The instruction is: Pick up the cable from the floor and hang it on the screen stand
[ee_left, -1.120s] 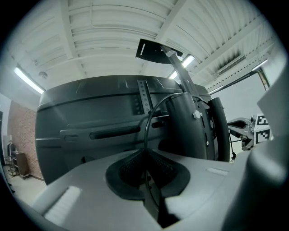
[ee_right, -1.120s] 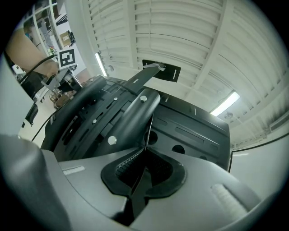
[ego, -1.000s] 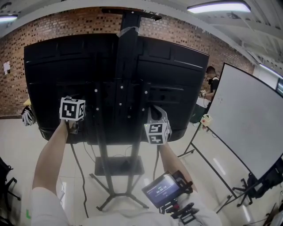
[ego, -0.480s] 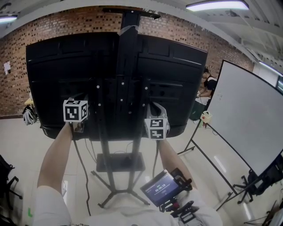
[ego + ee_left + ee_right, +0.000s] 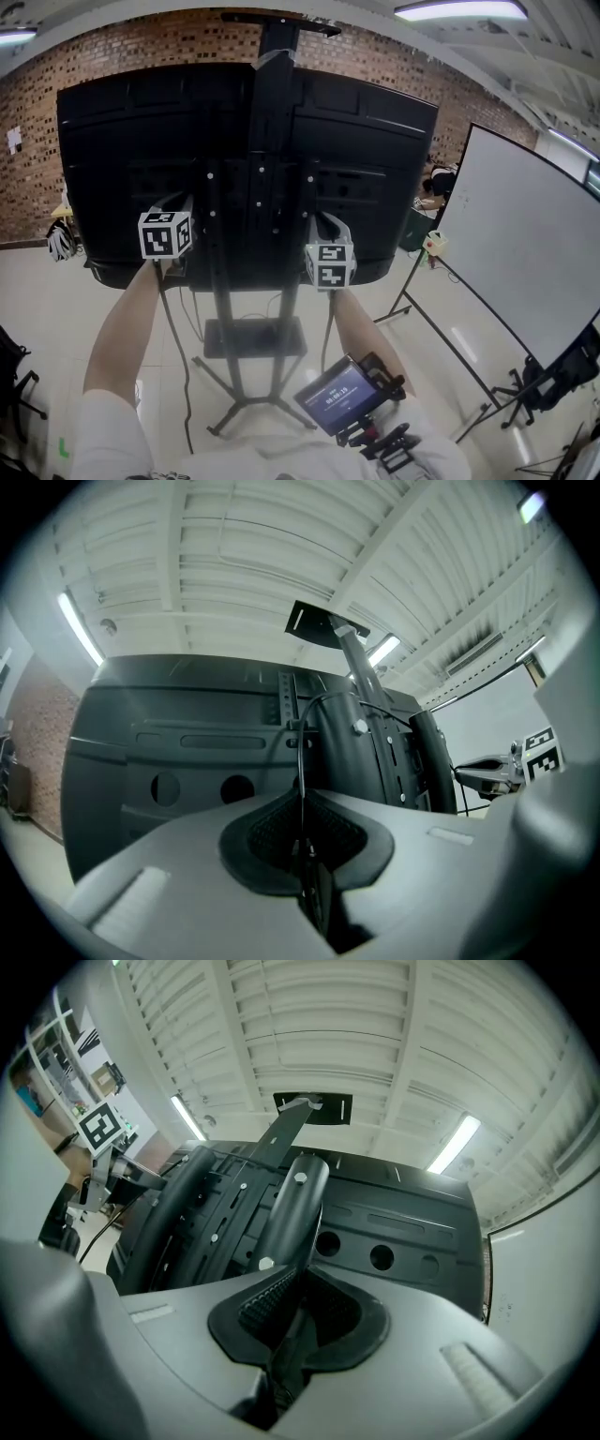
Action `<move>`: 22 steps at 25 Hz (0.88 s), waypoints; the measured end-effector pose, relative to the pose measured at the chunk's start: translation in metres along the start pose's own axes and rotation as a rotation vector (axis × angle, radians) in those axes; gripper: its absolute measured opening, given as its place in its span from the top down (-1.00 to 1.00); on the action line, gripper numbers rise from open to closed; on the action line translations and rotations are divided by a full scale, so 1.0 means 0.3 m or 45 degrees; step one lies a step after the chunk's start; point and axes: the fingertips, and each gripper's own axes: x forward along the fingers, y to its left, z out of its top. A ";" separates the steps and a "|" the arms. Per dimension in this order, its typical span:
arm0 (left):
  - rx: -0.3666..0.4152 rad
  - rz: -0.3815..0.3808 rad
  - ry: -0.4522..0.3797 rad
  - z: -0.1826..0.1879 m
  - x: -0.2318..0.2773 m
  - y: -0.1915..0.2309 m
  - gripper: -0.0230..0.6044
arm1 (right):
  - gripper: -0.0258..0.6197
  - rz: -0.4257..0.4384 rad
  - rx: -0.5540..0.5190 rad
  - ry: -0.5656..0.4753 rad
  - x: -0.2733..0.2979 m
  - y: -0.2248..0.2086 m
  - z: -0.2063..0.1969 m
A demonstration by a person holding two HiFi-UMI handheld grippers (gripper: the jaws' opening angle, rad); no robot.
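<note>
The black screen shows its back, carried on a dark stand column. Both grippers are raised against that back. My left gripper is left of the column and shut on a thin black cable. The cable rises from the pads and curves over the stand's mounting bracket. Its slack hangs to the floor. My right gripper is right of the column, its jaws closed with a dark strip pinched between them. A black line drops below it.
The stand's legs and shelf spread on the pale floor below my arms. A large whiteboard on a tripod stands at the right. A person sits behind it, near the brick wall. A small display device hangs at my chest.
Both grippers have rolled a little and stayed at the back of the screen. The left marker cube has drifted slightly right and down in the view.
</note>
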 end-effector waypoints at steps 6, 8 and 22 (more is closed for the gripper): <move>0.010 0.013 -0.040 -0.036 -0.020 -0.012 0.88 | 0.74 0.005 -0.008 0.021 -0.020 0.019 -0.025; 0.011 0.022 -0.012 -0.087 -0.027 -0.008 0.88 | 0.76 0.017 -0.021 0.061 -0.028 0.033 -0.049; 0.001 0.035 -0.082 -0.280 -0.121 0.004 0.67 | 0.82 0.062 -0.029 0.180 -0.066 0.104 -0.206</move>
